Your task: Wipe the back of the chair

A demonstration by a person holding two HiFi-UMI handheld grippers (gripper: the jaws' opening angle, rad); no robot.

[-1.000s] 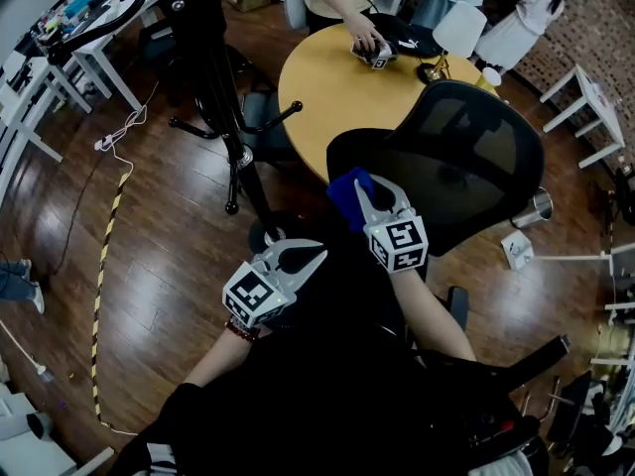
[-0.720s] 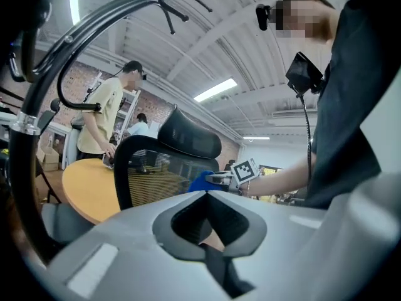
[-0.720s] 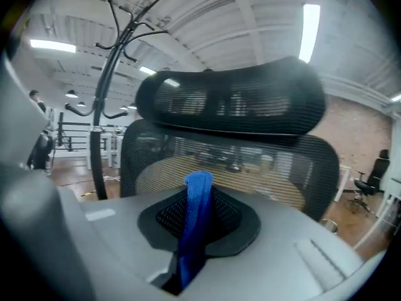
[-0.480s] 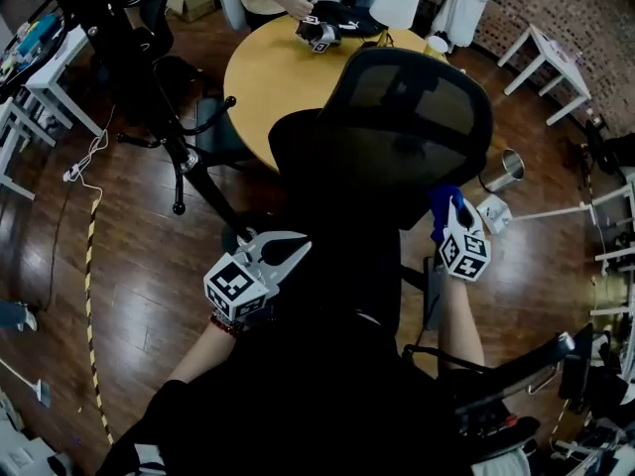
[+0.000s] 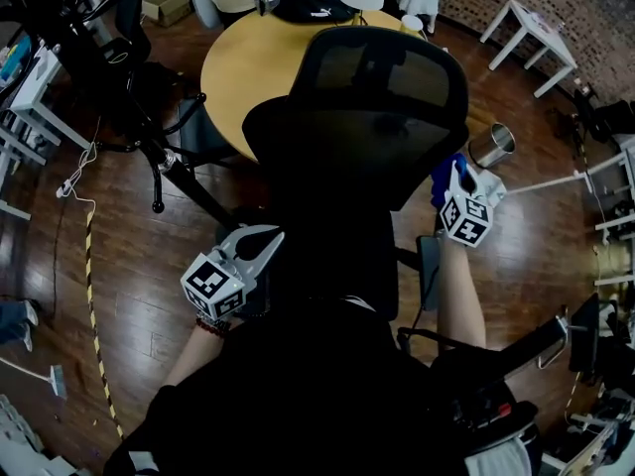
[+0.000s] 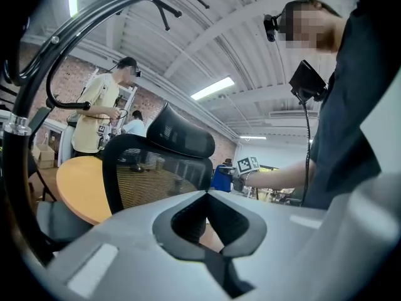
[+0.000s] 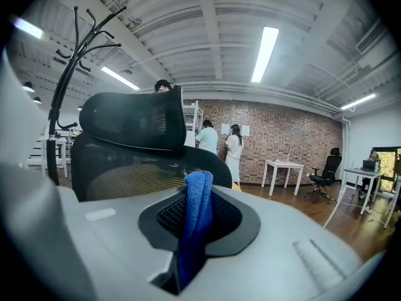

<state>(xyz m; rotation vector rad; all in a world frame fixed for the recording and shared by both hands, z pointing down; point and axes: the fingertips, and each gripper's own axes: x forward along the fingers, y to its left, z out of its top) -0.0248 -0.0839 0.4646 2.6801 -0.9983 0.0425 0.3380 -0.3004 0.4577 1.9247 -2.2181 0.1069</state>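
The black mesh chair (image 5: pixel 382 87) is seen at the upper centre of the head view, its back turned toward the camera, and a round yellow table (image 5: pixel 243 62) is seen behind it. A blue cloth (image 7: pixel 197 212) is clamped between the jaws of the right gripper (image 5: pixel 461 175), which is held just beside the right edge of the chair's back. The left gripper (image 5: pixel 260 244), lower left of centre, is held with its jaws together and nothing between them.
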